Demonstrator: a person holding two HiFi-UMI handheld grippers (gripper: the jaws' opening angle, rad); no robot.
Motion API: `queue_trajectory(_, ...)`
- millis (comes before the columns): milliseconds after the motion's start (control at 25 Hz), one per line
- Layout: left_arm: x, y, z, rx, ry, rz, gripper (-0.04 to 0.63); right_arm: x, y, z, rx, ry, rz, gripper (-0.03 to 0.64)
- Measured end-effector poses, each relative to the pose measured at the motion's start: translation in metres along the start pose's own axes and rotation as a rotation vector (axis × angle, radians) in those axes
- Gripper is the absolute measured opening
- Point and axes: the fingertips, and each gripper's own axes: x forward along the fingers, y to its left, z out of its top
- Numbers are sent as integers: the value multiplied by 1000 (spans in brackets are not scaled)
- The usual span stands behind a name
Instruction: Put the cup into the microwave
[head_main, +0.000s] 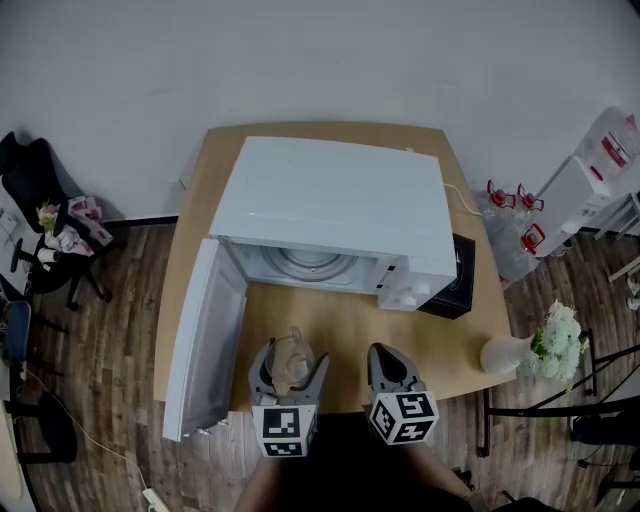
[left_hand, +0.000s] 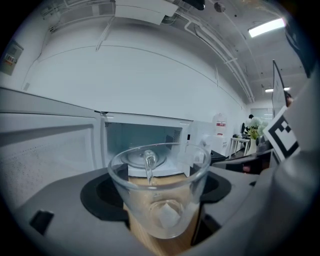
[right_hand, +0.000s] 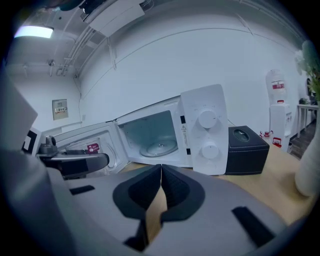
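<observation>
While fingers (left_hand: 100, 197) of the left gripper (head_main: 289, 368) clamp the glass cup (left_hand: 159, 195) between them, right gripper (right_hand: 161, 172) fingers pressed together, microwave (head_main: 330, 215) open

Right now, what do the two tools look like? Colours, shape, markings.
They match. The left tool and right tool each have a grey moulded body that narrows toward the tips, with black pads lining the jaws. At the rear, each carries a white cube printed with black square markers. No cables are visible.
</observation>
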Motion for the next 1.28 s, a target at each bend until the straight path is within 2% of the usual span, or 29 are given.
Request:
queue_trajectory(600, 73, 28, 23, 28, -5, 29, 400, 47, -10, 8, -1, 55, 48, -6)
queue_trajectory(1280, 149, 65, 37, 20, 0, 59, 400, 85, -3, 3, -9, 118, 103, -6)
